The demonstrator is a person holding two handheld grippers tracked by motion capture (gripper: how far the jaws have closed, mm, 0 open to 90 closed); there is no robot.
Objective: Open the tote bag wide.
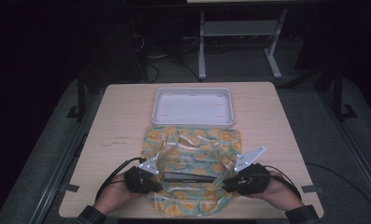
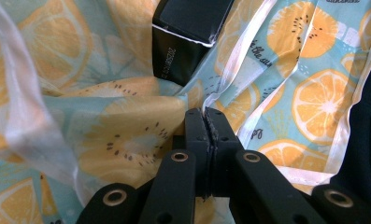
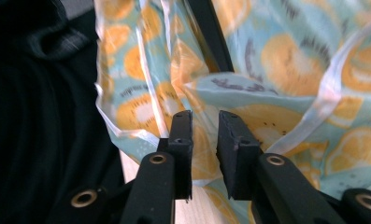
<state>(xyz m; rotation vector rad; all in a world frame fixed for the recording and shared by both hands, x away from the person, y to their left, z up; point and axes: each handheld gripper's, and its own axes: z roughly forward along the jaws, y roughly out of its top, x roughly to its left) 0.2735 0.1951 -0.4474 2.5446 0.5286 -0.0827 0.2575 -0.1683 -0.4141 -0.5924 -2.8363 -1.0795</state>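
Bag (image 1: 192, 163) of thin lemon-print film lies at the near edge of the table (image 1: 267, 121), with a long black box (image 1: 190, 177) resting in its open mouth and a white tray (image 1: 193, 106) just beyond it. Left gripper (image 1: 150, 173) is clamped tight on the bag's left rim; the right gripper (image 1: 231, 178) sits at the right rim with its jaws a narrow gap apart, film between them but not pinched.

As I judge it, the step is to hold the mouth open around the box. Doing that well means keeping the left pinch steady and getting the right jaws squarely back on the rim before pulling, so the film does not slip or tear.

Left gripper view shows the box's (image 2: 188, 37) end face and white lettering, plus film trapped between the closed pads. Right gripper view shows the gap itself, which the high view is too small to reveal.
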